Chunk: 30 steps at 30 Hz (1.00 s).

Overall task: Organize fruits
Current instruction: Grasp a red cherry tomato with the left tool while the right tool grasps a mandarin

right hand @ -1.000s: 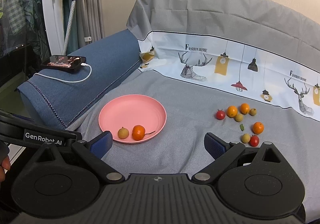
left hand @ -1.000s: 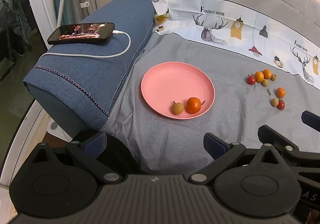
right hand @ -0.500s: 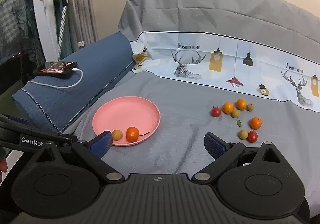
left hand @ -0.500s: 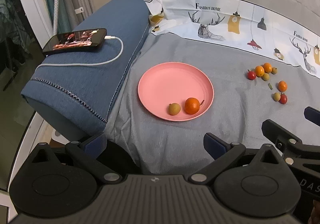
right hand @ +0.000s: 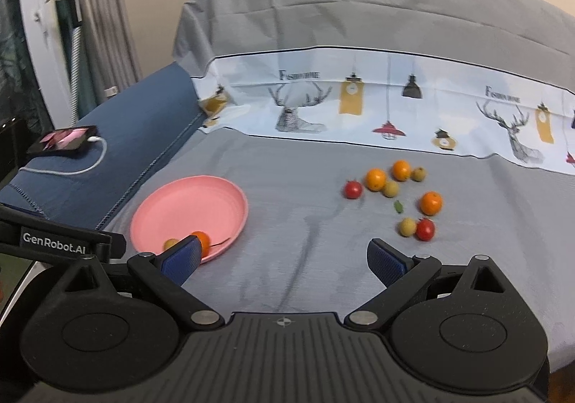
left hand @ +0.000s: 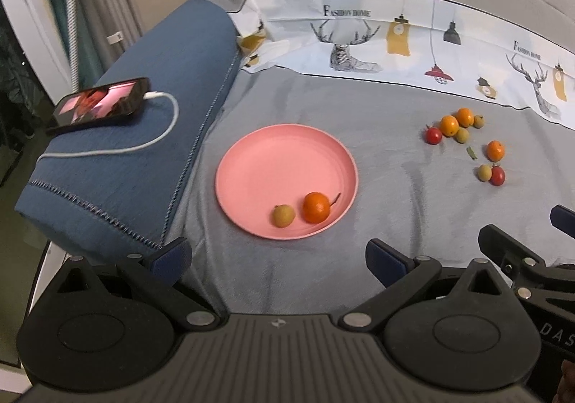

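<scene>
Two fruits lay in the near part of the pink plate [left hand: 284, 165]: an orange [left hand: 315, 207] with a thin stalk and, just to its left, a small yellow-green fruit [left hand: 284, 215]. The rest lay loose on the grey sheet [left hand: 377, 158], well to the right of the plate: a red tomato [right hand: 353, 189], two oranges and two yellow-green fruits bunched at the back, a lone orange [right hand: 430, 202] nearer, then a yellow-green fruit [right hand: 407, 226] touching a second tomato [right hand: 425, 229], with a green leaf scrap [right hand: 398, 206] in between

The left tool [left hand: 278, 253] hung wide open and empty just short of the plate, the two plated fruits straight ahead of its gap. The right tool [right hand: 284, 257] was likewise spread open, holding nothing; the loose fruits lay ahead and to its right, and its left finger [right hand: 179, 255] overlapped the plated orange in the right wrist view

On the blue sofa arm [left hand: 143, 137] to the left rested a lit phone [left hand: 100, 105] with a white cable [left hand: 158, 137] plugged in
</scene>
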Available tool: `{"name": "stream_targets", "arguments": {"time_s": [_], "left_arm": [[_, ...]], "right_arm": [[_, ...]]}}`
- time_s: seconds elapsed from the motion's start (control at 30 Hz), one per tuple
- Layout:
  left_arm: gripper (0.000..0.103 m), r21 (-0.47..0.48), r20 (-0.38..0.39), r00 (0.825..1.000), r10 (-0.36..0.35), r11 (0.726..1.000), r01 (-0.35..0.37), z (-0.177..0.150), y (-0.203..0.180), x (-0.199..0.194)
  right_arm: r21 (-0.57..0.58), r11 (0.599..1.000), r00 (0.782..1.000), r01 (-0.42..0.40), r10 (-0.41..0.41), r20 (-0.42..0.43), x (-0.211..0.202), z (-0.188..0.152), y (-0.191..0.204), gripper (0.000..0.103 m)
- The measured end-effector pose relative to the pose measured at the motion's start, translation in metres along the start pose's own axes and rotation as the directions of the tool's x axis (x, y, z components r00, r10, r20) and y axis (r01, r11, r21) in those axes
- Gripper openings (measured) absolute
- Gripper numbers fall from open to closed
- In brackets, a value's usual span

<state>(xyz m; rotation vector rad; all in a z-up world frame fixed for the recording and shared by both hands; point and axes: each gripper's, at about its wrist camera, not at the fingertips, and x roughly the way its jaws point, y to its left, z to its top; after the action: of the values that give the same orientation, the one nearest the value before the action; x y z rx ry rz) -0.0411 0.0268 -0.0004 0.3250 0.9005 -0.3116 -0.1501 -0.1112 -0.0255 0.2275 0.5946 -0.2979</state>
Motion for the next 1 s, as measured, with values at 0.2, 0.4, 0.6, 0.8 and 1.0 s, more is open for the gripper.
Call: {"name": "stream_targets", "arguments": {"time_s": [0.2,0.4,0.6,0.8,1.0], "left_arm": [[0.103,0.029,-0.019,1.000,-0.024,0.999,0.024,0.013,-0.022,0.013],[0.103,0.068,-0.037,0.998,-0.051,0.996,0.053,0.031,-0.051,0.033],[0.103,0.080,-0.022,0.995,-0.094,0.992,0.095,0.060,-0.087,0.071],[0.103,0.106,-0.059,0.984,-0.171,0.979,0.176,0.099,-0.136,0.138],[0.103,0.150,-0.131,0.969,-0.211,0.962,0.229,0.131,-0.189,0.215]], "right_arm": [[0.047,0.998,0.999,0.044,-0.044,-0.006,0.007,-0.002,-0.023,0.098],[0.118,0.987,0.994,0.108,-0.108,-0.010,0.018,-0.003,-0.059,0.099],[0.176,0.964,0.980,0.197,-0.197,-0.019,0.044,0.000,-0.106,0.099],[0.212,0.938,0.961,0.275,-0.272,-0.043,0.090,0.008,-0.155,0.099],[0.223,0.922,0.949,0.315,-0.298,-0.106,0.158,0.020,-0.201,0.099]]}}
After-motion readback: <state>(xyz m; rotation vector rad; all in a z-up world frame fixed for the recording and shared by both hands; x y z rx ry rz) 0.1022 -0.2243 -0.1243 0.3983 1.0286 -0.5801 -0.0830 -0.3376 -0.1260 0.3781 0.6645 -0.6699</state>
